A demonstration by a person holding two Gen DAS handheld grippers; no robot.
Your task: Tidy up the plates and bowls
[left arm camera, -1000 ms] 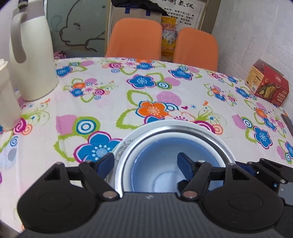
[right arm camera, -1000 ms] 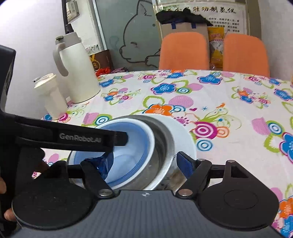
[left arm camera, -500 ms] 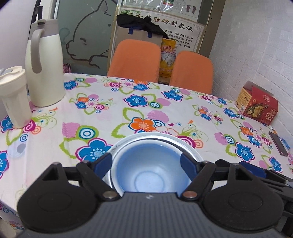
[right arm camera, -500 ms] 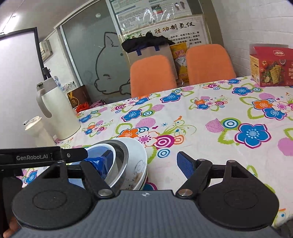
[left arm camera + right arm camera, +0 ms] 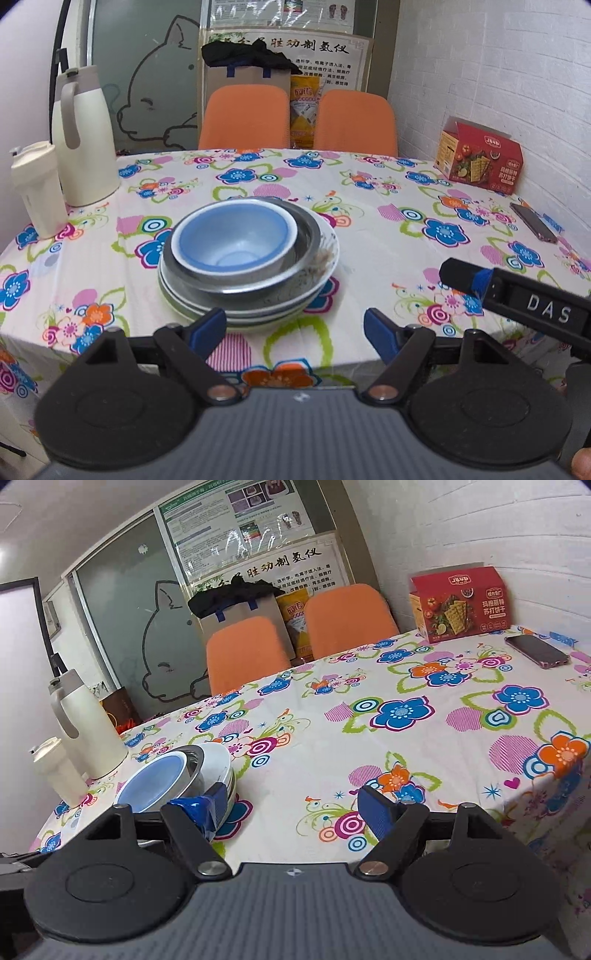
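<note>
A blue bowl (image 5: 234, 238) sits nested in a steel bowl (image 5: 299, 254), which rests on stacked white plates (image 5: 321, 284) on the floral tablecloth (image 5: 369, 221). My left gripper (image 5: 293, 332) is open, held back from the stack near the table's front edge, with nothing between its fingers. The same stack shows at lower left in the right wrist view: blue bowl (image 5: 151, 786), steel bowl (image 5: 194, 762), white plates (image 5: 221, 760). My right gripper (image 5: 295, 808) is open and empty, to the right of the stack. Its finger (image 5: 509, 295) shows at right in the left wrist view.
A cream thermos jug (image 5: 83, 140) and a small cream bottle (image 5: 37, 188) stand at the left. A red cracker box (image 5: 480, 162) and a phone (image 5: 533, 221) lie at the right near the white wall. Two orange chairs (image 5: 295, 118) stand behind the table.
Both grippers have pulled back and up from the stack. The left gripper's fingers, earlier straddling the bowls' rim, now stand clear of them. The stack stays in place.
</note>
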